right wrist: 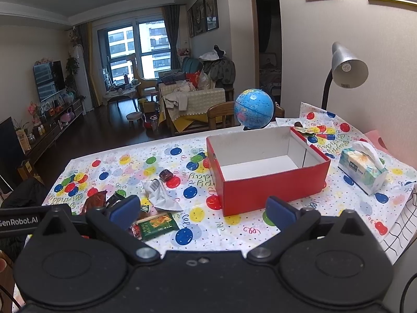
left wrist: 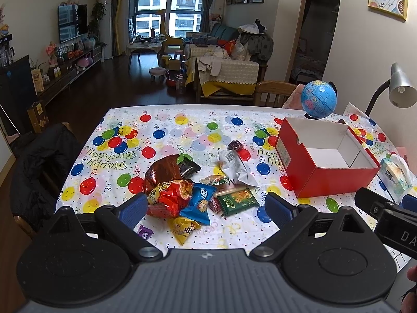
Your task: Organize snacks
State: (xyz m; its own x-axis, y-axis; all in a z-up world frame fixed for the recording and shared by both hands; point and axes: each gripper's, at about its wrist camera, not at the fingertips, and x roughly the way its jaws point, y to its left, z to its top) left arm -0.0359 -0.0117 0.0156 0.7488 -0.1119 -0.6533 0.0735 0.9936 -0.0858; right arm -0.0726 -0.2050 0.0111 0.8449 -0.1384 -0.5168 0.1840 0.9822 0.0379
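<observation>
Centrally, a glossy balloon-print cloth (left wrist: 166,135) covers the table, with a rectangular red cardboard box (right wrist: 271,185) at right of frame, its white inside bare. Crinkly foil and plastic snacks (left wrist: 187,190) lie heaped at lower centre, left of the box. Both the left gripper (left wrist: 207,206) and right gripper (right wrist: 203,208) hover wide open, blue ribbed pads holding nothing.

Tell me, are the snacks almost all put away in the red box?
Not yet. Nothing looks done: the red box is empty. Nothing is in hand either: the left gripper and right gripper are both open and hold nothing. Everything is left: the pile of snacks, including the green packet and silver packet, lies on the tablecloth.
</observation>
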